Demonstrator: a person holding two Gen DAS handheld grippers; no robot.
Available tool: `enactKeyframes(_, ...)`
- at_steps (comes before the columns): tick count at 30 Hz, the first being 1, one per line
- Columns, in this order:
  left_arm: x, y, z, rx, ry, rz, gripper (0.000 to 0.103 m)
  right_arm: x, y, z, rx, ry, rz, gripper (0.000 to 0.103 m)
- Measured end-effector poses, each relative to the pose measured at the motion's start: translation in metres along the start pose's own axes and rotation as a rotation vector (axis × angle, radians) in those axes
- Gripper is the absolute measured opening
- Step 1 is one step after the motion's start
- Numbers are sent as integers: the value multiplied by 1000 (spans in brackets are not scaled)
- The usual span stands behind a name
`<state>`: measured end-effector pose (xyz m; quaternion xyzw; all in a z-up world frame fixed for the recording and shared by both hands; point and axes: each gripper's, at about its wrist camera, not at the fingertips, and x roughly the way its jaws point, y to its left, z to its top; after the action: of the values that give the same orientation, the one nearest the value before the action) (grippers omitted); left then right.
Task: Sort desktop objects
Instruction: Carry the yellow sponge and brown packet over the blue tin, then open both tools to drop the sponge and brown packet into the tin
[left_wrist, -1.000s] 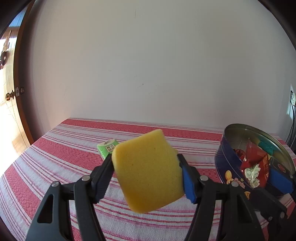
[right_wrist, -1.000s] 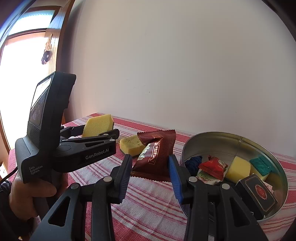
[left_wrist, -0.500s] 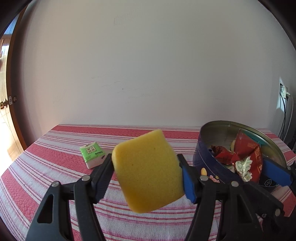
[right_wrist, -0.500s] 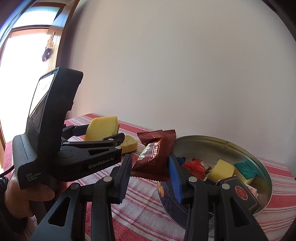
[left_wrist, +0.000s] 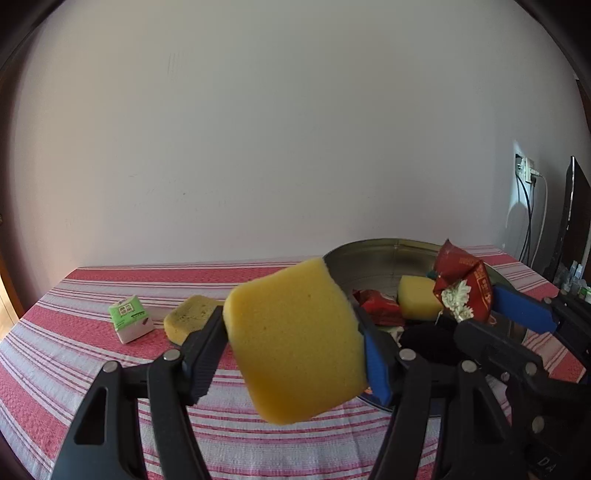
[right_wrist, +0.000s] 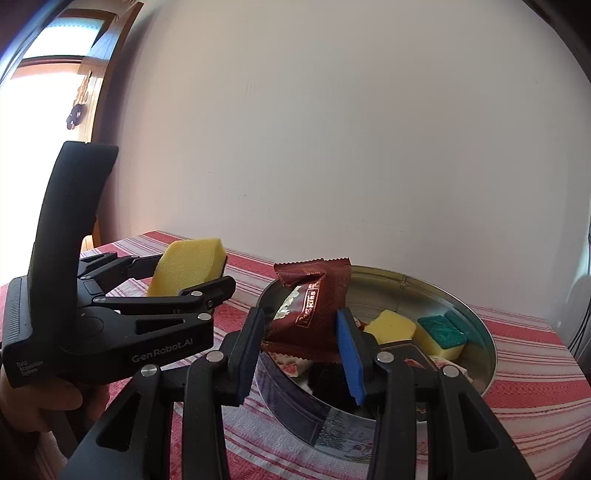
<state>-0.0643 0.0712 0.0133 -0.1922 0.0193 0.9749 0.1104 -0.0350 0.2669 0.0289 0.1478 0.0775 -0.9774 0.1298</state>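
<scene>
My left gripper (left_wrist: 291, 350) is shut on a yellow sponge (left_wrist: 295, 343), held in the air just left of the round tin (left_wrist: 373, 254). In the right wrist view the same sponge (right_wrist: 188, 264) shows between the left gripper's (right_wrist: 195, 273) black fingers. My right gripper (right_wrist: 301, 350) is shut on a brown snack packet (right_wrist: 314, 306), held over the near rim of the tin (right_wrist: 476, 321). From the left wrist view that packet (left_wrist: 465, 284) and the right gripper (left_wrist: 491, 317) appear over the tin's right side.
In the tin lie a yellow sponge (right_wrist: 391, 325), green-topped sponges (right_wrist: 443, 332), a red packet (left_wrist: 376, 306) and dark boxes. On the red-striped tablecloth (left_wrist: 74, 354) sit a green tissue pack (left_wrist: 129, 317) and another yellow sponge (left_wrist: 188, 317). A person's hand (right_wrist: 40, 402) holds the left gripper.
Both grippers have travelled toward the tin with their loads. The tin now looms larger and nearer in both views, and the snack packet hangs above its rim.
</scene>
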Motion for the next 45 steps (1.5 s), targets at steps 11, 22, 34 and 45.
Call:
enactKeyframes(11, -5, -25, 1, 37, -47, -75, 67, -11, -48, -6, 94, 8, -93, 43)
enactKeyframes(22, 11, -71, 12, 90, -48, -132, 67, -12, -84, -10, 159, 28, -178, 43)
enactKeyframes(34, 35, -86, 21, 64, 2, -127, 67, 12, -108, 0, 209, 38, -210, 43)
enactKeyframes(45, 74, -111, 27, 60, 116, -92, 67, 62, -118, 11, 153, 105, -243, 43)
